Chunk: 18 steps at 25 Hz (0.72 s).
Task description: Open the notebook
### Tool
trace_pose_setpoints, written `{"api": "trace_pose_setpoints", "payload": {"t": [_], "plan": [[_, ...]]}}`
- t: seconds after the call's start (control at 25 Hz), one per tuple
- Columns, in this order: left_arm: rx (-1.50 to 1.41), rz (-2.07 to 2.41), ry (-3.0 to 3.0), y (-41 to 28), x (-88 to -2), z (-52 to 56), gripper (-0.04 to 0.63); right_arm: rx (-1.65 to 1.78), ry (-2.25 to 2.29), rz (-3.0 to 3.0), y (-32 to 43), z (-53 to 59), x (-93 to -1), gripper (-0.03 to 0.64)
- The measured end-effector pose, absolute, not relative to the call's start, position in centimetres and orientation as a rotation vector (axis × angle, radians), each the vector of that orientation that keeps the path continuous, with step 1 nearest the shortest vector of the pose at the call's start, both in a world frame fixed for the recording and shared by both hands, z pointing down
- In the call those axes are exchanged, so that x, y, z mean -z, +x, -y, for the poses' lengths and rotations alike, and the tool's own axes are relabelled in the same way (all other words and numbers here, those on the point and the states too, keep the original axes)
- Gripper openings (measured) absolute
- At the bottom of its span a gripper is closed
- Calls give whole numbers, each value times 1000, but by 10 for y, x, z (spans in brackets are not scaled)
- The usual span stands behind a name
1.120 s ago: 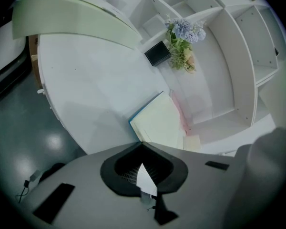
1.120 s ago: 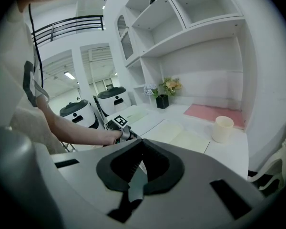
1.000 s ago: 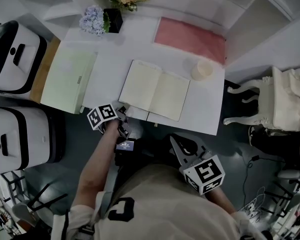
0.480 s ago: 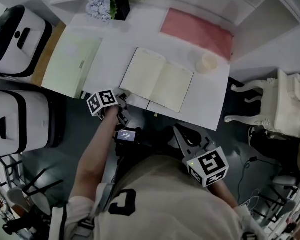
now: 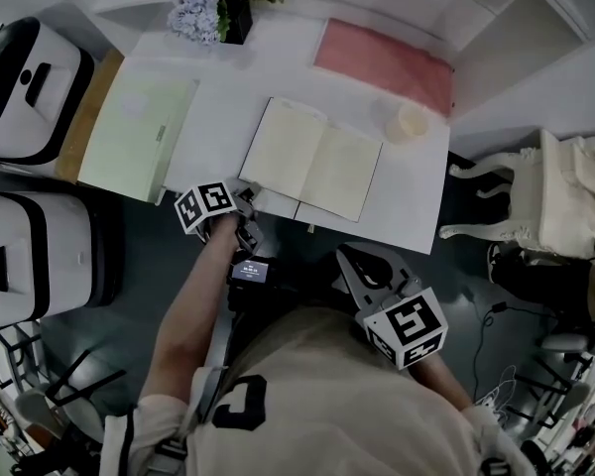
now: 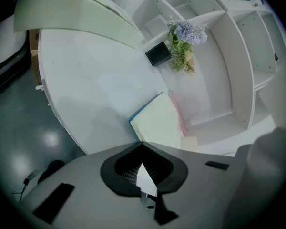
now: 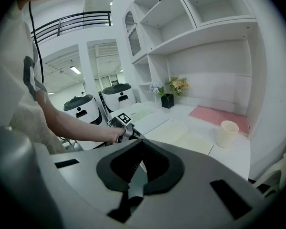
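Note:
The notebook (image 5: 317, 159) lies open and flat on the white table (image 5: 218, 107), showing two cream pages. My left gripper (image 5: 248, 204) is at the table's near edge, just off the notebook's near left corner, jaws shut with nothing in them. In the left gripper view the notebook (image 6: 157, 123) sits right beyond the closed left gripper (image 6: 142, 146). My right gripper (image 5: 349, 261) hangs below the table's near edge, apart from the notebook, also shut and empty. The right gripper view looks past the shut right gripper (image 7: 142, 143) across the notebook (image 7: 181, 136).
A pale green pad (image 5: 134, 137) lies at the table's left, a pink mat (image 5: 382, 65) and a cream cup (image 5: 407, 124) at the back right. A flower pot (image 5: 223, 13) stands at the back. White machines (image 5: 25, 87) stand left, a white chair (image 5: 565, 206) right.
Both grippers stay where they were and the notebook stays open; only the head view has shifted slightly.

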<state>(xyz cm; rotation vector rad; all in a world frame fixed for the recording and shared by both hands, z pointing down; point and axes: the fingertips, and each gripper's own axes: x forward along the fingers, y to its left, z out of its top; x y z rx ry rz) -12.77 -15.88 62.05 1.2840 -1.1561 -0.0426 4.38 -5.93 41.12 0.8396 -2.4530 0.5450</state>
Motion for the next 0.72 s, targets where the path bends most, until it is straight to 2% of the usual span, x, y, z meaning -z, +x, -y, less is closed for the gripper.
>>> {"api": "trace_pose_setpoints", "payload": {"t": [0.72], "plan": [[29, 1088, 1303, -123, -620, 159, 14, -511, 927, 2416, 35, 63, -405, 21]]}}
